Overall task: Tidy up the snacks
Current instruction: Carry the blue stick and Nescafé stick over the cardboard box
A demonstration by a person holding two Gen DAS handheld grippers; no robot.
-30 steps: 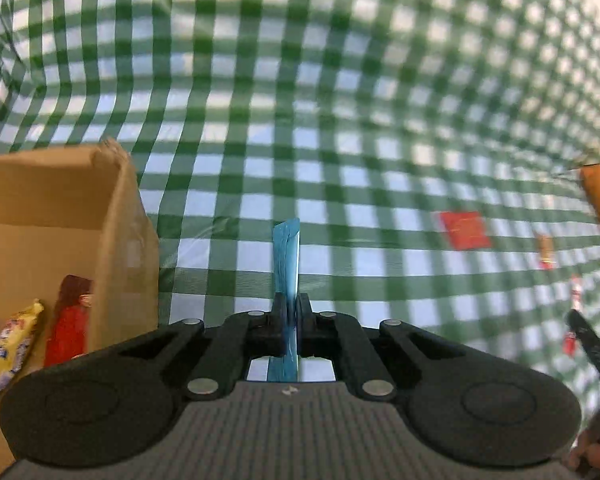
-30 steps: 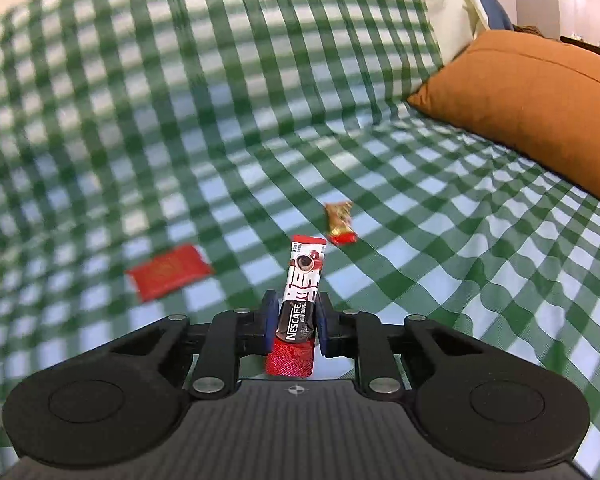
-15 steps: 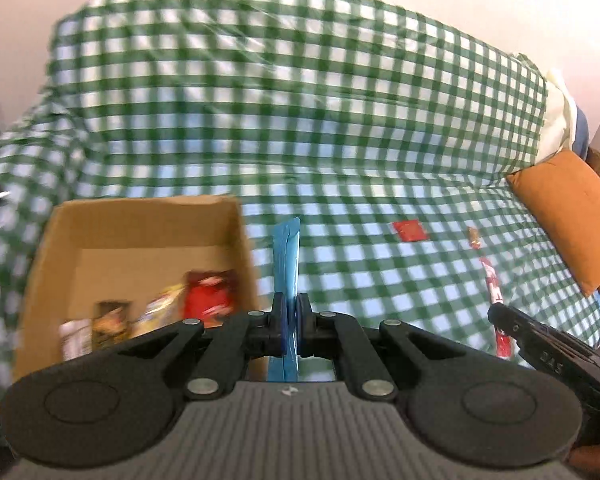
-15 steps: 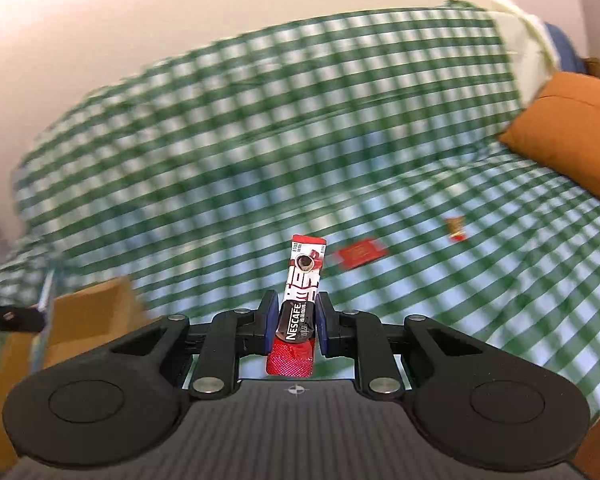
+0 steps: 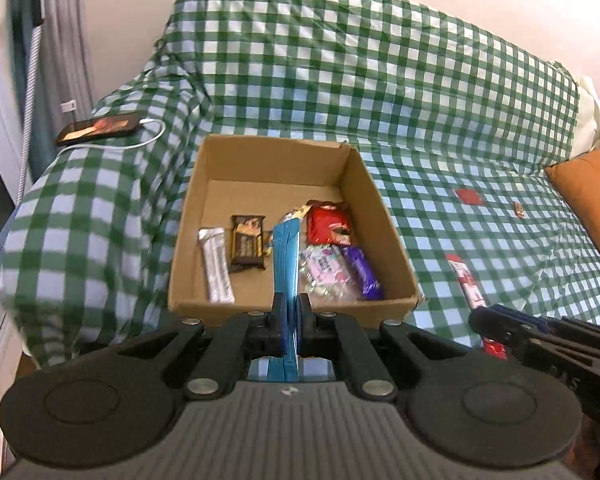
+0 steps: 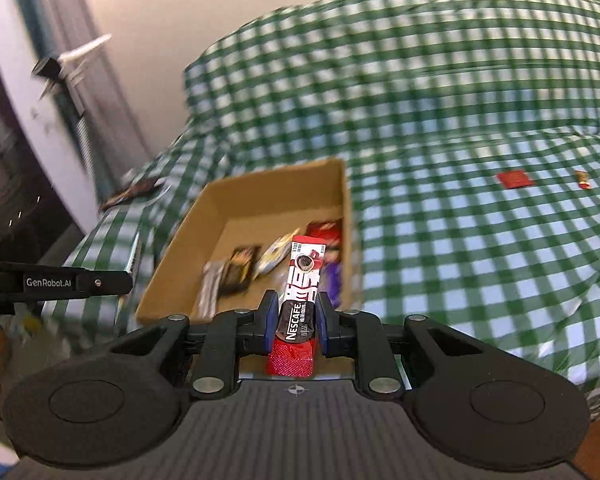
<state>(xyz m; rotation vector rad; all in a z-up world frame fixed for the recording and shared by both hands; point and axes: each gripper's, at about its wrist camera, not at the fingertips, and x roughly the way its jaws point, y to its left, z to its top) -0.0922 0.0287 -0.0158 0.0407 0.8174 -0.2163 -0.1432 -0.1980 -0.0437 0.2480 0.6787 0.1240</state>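
while my left gripper [image 5: 285,316] jaws clench a blue packet [image 5: 286,264] edge-on, my right gripper [image 6: 296,320] jaws clench a nescafe stick [image 6: 302,292]; both hang at the near edge of the cardboard box [image 5: 380,216] of snacks on the checkered sofa [image 5: 380,80].

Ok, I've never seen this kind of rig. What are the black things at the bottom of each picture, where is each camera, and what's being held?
No robot here: a person holds a two-finger gripper in each hand, with a fisheye camera on each looking along its fingers. The left gripper is shut on a thin blue packet. The right gripper is shut on a red Nescafe stick. Both views look at a cardboard box on a sofa under a green checked cover, with several snacks already inside. A red packet and a small candy lie loose on the cover.
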